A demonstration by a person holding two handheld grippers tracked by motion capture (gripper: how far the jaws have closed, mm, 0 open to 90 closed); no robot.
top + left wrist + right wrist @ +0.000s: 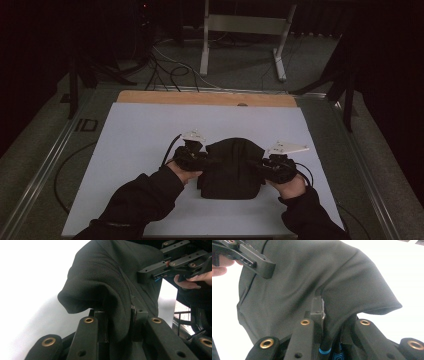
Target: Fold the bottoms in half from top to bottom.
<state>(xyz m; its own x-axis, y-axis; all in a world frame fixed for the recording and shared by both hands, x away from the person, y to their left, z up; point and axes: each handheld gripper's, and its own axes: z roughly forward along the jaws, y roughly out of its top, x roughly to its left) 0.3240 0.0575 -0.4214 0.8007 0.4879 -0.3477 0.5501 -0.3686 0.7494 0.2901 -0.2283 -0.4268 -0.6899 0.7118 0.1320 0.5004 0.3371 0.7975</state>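
Black cloth (pixel 231 167) gripped at both side edges over a white bench (pixel 130 150) in a dark room.
A metal frame (pixel 245 25) and floor cables (pixel 167 67) are seen beyond the bench; the left gripper (pixel 200 161) and right gripper (pixel 260 167) are each clenched on a fold of cloth; the pinched folds are seen close up in the gripper views, the lit bench in the high view.

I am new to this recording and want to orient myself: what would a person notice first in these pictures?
A black garment lies in the middle of the white table top, partly lifted. The left gripper is clamped on its left edge and the right gripper on its right edge, with the cloth pinched between each pair of jaws. Behind the table stands a pale metal frame on a dark floor.
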